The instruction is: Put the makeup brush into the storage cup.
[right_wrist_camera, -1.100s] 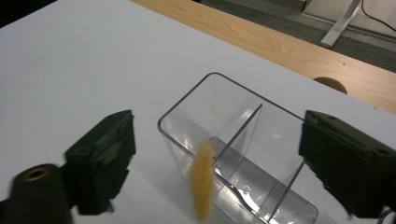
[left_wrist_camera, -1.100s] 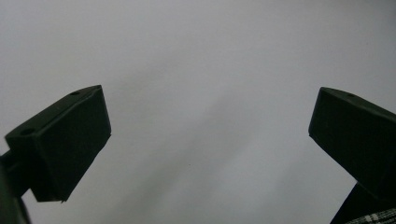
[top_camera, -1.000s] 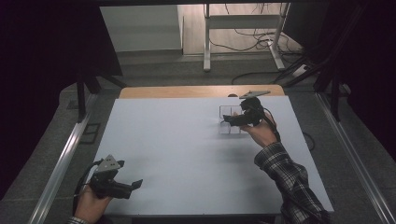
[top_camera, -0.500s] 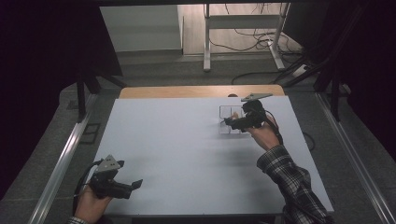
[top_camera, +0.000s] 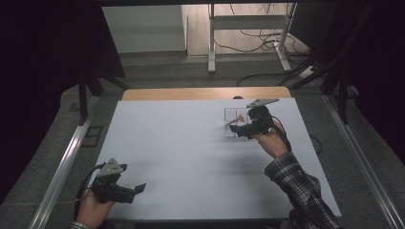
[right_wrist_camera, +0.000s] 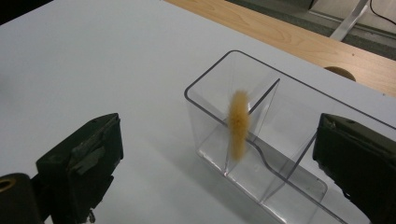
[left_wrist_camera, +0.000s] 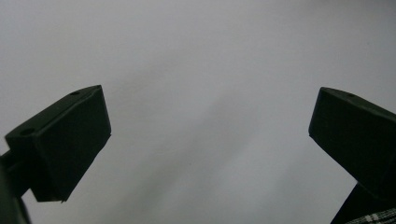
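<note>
At the table's [top_camera: 191, 157] near left corner the left gripper [top_camera: 136, 189] rests idle, jaws spread over bare matte white. Far right, the right gripper [top_camera: 234, 129] hovers with jaws wide, empty, at a clear plastic organizer [right_wrist_camera: 261, 140]. A fuzzy orange brush head [right_wrist_camera: 238, 123] stands upright in its left compartment against the divider. The light, rigid, slippery box could slide or tip if a jaw knocks its thin wall.

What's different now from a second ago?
The right gripper has drawn back a little from the clear divided box, its jaws open. The fuzzy orange brush head stands in the box, untouched. The left gripper stayed open near the table's front edge.
</note>
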The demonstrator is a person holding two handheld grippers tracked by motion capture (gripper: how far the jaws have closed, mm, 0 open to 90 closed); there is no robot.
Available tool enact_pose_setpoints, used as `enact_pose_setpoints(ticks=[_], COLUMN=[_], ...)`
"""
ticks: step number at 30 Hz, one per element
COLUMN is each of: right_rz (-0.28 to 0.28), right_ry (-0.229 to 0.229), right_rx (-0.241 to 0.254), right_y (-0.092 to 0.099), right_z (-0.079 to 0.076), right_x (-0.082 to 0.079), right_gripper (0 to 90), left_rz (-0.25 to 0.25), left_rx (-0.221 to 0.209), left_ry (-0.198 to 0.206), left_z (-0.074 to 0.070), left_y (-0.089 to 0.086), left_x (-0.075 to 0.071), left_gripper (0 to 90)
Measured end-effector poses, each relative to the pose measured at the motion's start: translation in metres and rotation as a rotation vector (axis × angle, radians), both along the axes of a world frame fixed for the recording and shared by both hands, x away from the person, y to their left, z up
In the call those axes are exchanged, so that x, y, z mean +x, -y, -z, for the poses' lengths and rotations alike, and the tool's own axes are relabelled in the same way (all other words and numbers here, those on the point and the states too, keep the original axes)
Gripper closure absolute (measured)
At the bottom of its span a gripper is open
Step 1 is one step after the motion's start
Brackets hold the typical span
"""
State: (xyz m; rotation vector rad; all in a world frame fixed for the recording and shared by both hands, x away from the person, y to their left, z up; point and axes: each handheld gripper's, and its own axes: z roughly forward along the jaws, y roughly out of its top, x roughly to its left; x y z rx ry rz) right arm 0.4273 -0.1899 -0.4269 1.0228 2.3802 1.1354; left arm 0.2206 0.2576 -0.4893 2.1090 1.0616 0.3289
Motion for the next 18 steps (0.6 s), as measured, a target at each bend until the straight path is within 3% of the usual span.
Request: enact_pose_setpoints(ticks=[18], right_rz=[-0.02], right_ry=[0.01], right_rx=[-0.004], right_y=[0.004], right_z=[-0.003], right_x=[-0.02], right_gripper=[1.5], left_rz=[0.0], left_rx=[0.001], left_ry=[-0.001], left_z=[0.0], left_y=[0.0], left_x=[0.0], left_gripper=[0.0])
